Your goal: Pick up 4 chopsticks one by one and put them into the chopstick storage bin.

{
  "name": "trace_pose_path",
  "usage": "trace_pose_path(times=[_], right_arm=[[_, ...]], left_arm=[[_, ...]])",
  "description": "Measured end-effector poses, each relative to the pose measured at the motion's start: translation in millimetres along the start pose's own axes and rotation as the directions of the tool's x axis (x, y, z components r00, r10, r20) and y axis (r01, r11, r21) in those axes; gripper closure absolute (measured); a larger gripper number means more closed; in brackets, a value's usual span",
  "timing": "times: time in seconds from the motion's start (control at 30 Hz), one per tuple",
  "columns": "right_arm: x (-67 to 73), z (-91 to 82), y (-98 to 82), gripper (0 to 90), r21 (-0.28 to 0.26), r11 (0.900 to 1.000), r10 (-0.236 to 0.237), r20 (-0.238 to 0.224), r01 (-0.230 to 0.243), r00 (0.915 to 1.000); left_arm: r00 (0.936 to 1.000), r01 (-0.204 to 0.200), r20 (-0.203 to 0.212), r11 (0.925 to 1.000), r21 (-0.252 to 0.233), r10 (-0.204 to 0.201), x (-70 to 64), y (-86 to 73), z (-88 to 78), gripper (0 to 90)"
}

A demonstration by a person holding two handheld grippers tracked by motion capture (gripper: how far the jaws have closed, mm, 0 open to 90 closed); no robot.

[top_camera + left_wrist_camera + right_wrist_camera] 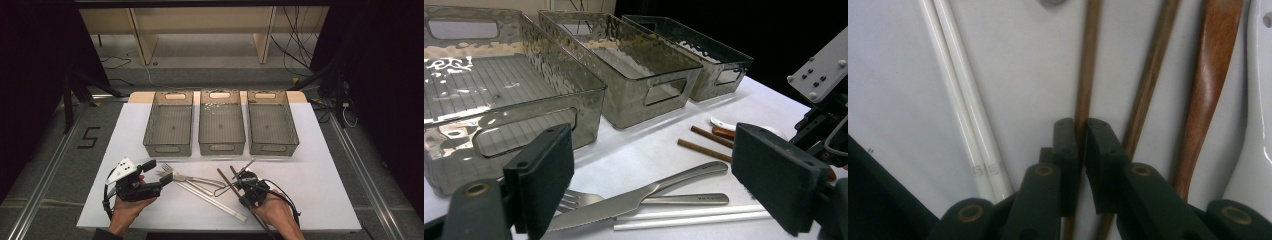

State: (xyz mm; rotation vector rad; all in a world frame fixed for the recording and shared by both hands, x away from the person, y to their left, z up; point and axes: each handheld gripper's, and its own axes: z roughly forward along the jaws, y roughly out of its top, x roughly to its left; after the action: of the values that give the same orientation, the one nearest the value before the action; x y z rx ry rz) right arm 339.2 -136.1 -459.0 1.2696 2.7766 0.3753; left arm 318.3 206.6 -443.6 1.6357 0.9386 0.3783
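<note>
1. Two brown wooden chopsticks lie side by side on the white table (320, 170); the right gripper (1081, 131) has its jaws pinched on just one brown wooden chopstick (1087, 65), low near the front edge in the high view. Its twin (1152, 70) lies just beside and could be dragged or flicked as the held stick rises.
2. The grip sits towards one end, so the long stick may pivot and slip out.
3. A brown wooden spoon (1209, 85) and a white ceramic spoon (1260, 100) lie close by; a swinging stick could knock them.
4. The left gripper (654, 175) stands wide open, holding nothing, over the steel knife (639, 200) and steel fork (574, 200); the hands could collide.
5. Three smoky clear plastic bins (220, 145) stand well apart, so the carry is long.
</note>
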Motion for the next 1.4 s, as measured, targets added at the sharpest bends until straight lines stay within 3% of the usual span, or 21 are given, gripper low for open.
trace_pose_path(times=[0.2,0.43,0.7,0.9,1.13,1.33,1.4], right_arm=[[0.4,0.0,0.1,85.2,-0.001,1.0,0.005,0.006,-0.005,1.0],[-3.0,-1.9,-1.3,85.4,-0.012,1.0,0.015,-0.025,-0.015,0.9996],[-8.2,-19.8,-1.1,85.4,-0.096,0.995,0.003,-0.047,-0.007,0.9989],[-12.7,-33.7,3.3,85.4,-0.177,0.984,-0.005,-0.051,-0.004,0.9987],[-17.4,-41.1,13.5,85.5,-0.221,0.975,-0.015,-0.062,0.001,0.9979],[-18.2,-47.6,31.4,85.5,-0.271,0.963,-0.03,-0.092,0.004,0.9953],[-17.6,-50.9,41.8,85.5,-0.299,0.954,-0.035,-0.099,0.004,0.9945]], left_arm=[[1.0,-0.005,0.002,1.0,-0.001,0.005,0.3,0.5,-0.7,17.1],[1.0,-0.001,0.0,1.0,-0.005,0.001,1.1,0.8,-1.3,17.0],[1.0,0.0,-0.002,1.0,-0.004,0.0,1.2,0.7,-1.1,17.0],[1.0,0.0,-0.003,1.0,-0.004,0.0,1.4,0.6,-1.1,17.0],[1.0,0.0,-0.006,1.0,-0.002,0.0,1.7,0.6,-1.1,17.0],[1.0,0.001,-0.007,1.0,-0.004,-0.001,1.6,0.7,-1.2,17.0],[1.0,0.002,-0.007,1.0,-0.005,-0.002,1.7,0.6,-1.2,17.0]])
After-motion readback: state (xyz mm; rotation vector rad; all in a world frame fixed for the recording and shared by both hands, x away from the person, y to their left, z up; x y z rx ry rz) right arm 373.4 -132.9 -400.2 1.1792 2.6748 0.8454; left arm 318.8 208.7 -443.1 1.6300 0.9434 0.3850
